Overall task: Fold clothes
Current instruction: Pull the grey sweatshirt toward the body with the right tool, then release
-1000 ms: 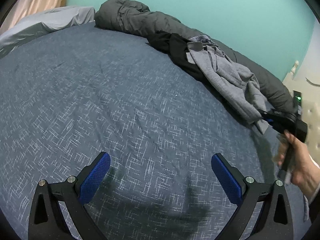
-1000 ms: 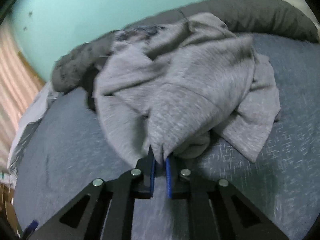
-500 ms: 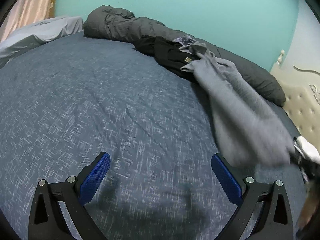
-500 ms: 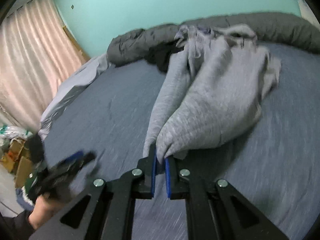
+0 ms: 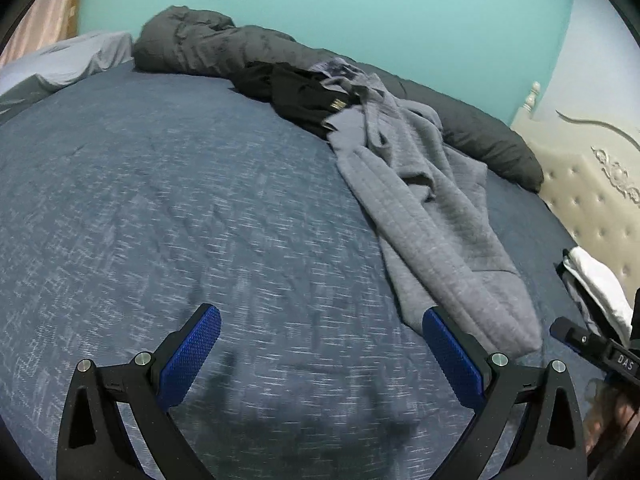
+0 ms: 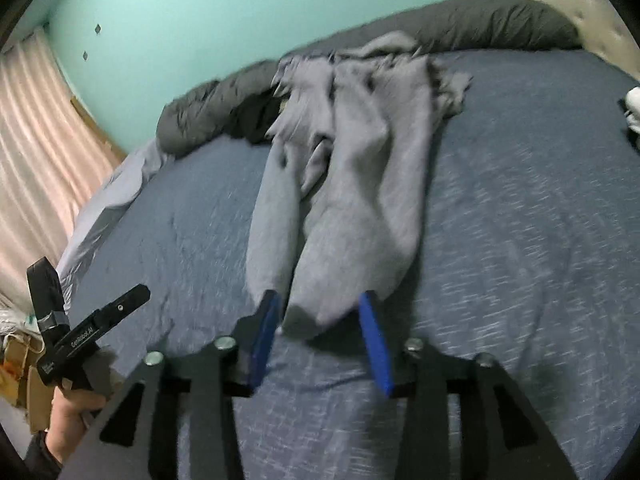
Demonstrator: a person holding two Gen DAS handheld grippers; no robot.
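Hovering over the bed (image 5: 160, 208), our left claw (image 5: 320, 344) has its blue pads (image 5: 192, 354) spread wide with nothing between them, only the blue sheet below. Our right claw (image 6: 320, 336) is also spread, and the near end of the grey garment (image 6: 344, 216) lies between its pads (image 6: 262, 340); whether cloth touches them we cannot tell, since the right view is blurred. In the left view the garment (image 5: 436, 216) runs in a long strip from the bed's far edge toward its near right side, its far end resting on a black garment (image 5: 296, 96). A dark grey duvet (image 5: 224, 48) is bunched along the far edge against the teal wall (image 5: 360, 12). White cloth (image 5: 600, 280) lies at the right edge beside the tufted headboard (image 5: 592, 200). A pale pillow (image 5: 68, 60) sits at the far left corner.
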